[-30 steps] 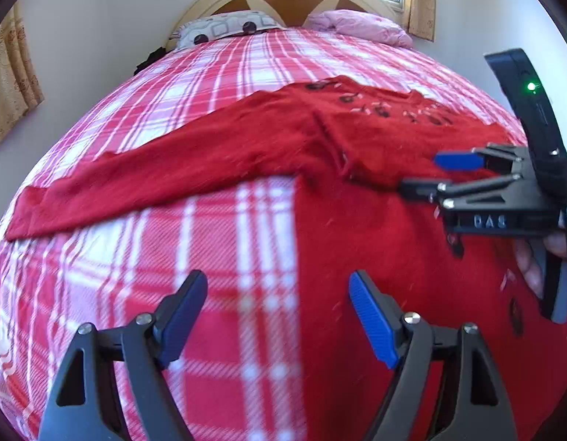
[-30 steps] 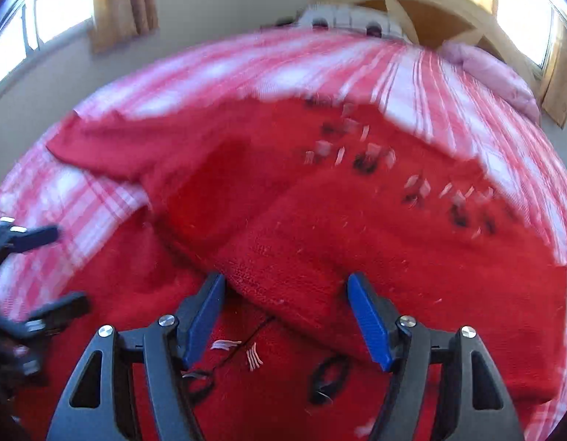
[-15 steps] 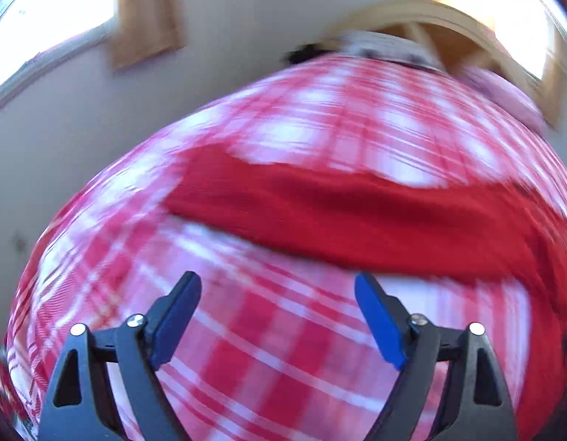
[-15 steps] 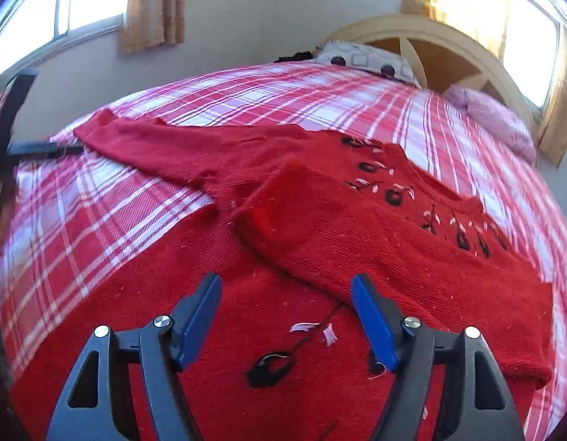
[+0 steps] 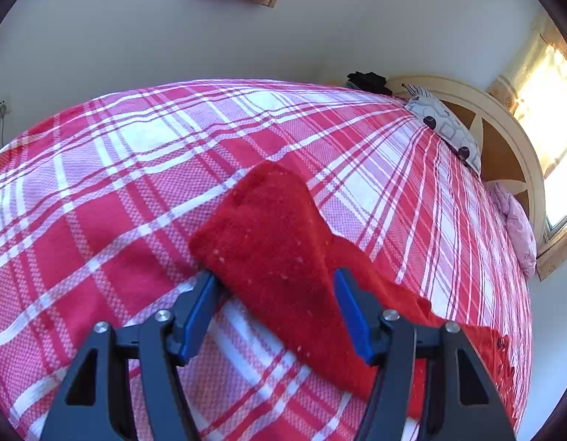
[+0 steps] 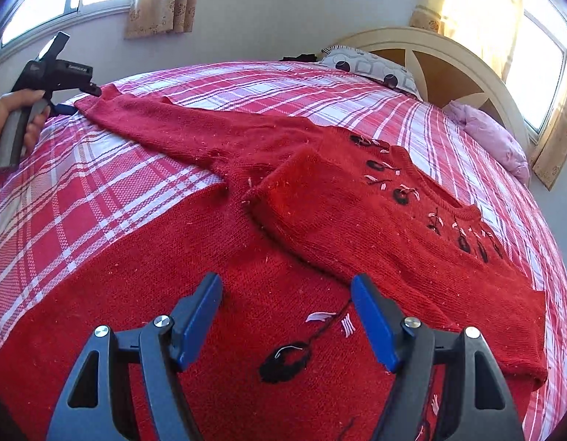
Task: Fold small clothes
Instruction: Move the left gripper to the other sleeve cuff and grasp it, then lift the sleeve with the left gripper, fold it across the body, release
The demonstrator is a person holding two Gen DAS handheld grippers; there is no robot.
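Left gripper [image 5: 274, 312] jaws just closing round the sweater's outstretched sleeve [image 5: 272, 242], pads not yet pinching; right gripper [image 6: 285, 325] hovers open over the body. Best bite near the cuff at twelve o'clock.

One red knitted sweater [image 6: 320, 228] lies on one bed with a red-and-white plaid cover [image 6: 283, 84]. Two pillows rest at the head edge: one grey patterned pillow [image 6: 371, 64] and one pink pillow [image 6: 492, 136]. One wooden headboard [image 6: 448, 51] stands behind them. Two grippers show, the left gripper [image 5: 276, 312] and the right gripper [image 6: 287, 319]. Two windows [image 6: 540, 62] are visible, and one wall socket [image 5: 2, 106].
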